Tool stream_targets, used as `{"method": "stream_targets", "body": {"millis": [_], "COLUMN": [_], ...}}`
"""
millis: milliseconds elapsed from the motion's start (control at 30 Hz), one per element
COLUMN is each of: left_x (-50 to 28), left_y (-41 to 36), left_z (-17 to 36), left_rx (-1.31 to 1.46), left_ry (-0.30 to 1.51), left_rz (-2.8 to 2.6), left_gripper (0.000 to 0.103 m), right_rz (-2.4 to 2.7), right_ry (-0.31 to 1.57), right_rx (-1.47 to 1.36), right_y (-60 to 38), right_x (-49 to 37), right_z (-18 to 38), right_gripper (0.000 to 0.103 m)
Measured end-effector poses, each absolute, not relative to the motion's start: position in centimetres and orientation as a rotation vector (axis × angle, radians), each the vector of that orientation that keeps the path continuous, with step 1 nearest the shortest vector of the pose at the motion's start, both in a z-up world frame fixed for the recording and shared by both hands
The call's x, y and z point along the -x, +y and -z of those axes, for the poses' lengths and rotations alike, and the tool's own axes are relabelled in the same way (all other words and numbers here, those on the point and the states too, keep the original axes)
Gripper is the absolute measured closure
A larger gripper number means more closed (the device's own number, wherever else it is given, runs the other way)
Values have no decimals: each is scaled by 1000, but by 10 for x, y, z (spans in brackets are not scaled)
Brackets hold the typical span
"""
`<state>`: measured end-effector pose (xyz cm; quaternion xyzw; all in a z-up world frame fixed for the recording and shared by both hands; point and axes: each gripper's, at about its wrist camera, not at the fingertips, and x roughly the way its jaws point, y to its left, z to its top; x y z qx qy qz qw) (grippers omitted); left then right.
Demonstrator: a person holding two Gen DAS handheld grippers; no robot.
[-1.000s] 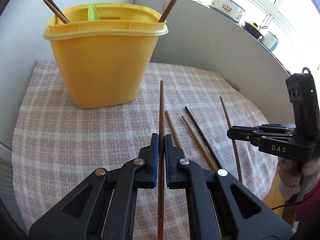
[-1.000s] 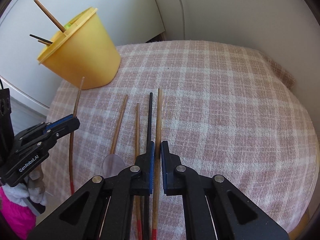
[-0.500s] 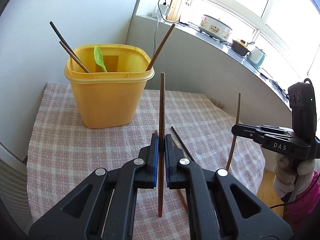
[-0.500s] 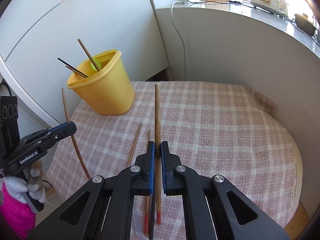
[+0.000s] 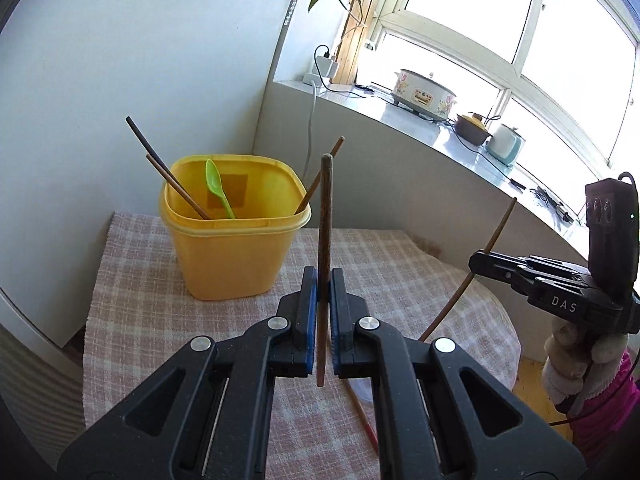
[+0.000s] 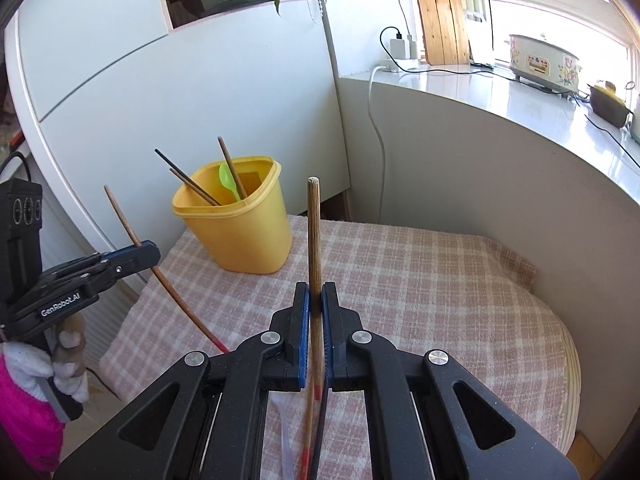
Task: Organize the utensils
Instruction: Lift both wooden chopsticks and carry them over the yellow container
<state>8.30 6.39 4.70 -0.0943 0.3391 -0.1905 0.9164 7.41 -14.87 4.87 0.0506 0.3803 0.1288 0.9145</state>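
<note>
Two grippers are shown, each clamped on one chopstick above a table covered with a pink checked cloth (image 5: 132, 312). The left gripper (image 5: 323, 300) is closed tightly on a dark brown chopstick (image 5: 325, 216), which is held nearly upright between the blue pads. The right gripper (image 6: 314, 312) is likewise closed on a lighter wooden chopstick (image 6: 314, 232), held upright, with its red-banded lower end seen below the pads. A yellow container (image 5: 234, 248) is placed at the far left of the cloth, near the white wall; three chopsticks and a green spoon (image 5: 218, 188) are contained in it, leaning against its rim. Further chopsticks are seen lying on the cloth beneath the grippers, partly hidden.
</note>
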Motion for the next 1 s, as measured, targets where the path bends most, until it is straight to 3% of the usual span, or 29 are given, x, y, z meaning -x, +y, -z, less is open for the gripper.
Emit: {"method": "stream_targets", "body": {"millis": [1000], "left_x": [-116], "left_y": [119], "left_z": [-133], "left_rx": [222], "left_ry": [475], "left_rz": [273], "left_gripper": [100], "right_rz": [-263], "right_ry": [556], "right_rx": [-76], "right_y": [-108], "right_x": [-132], "right_z": [-129], "right_gripper": [98]}}
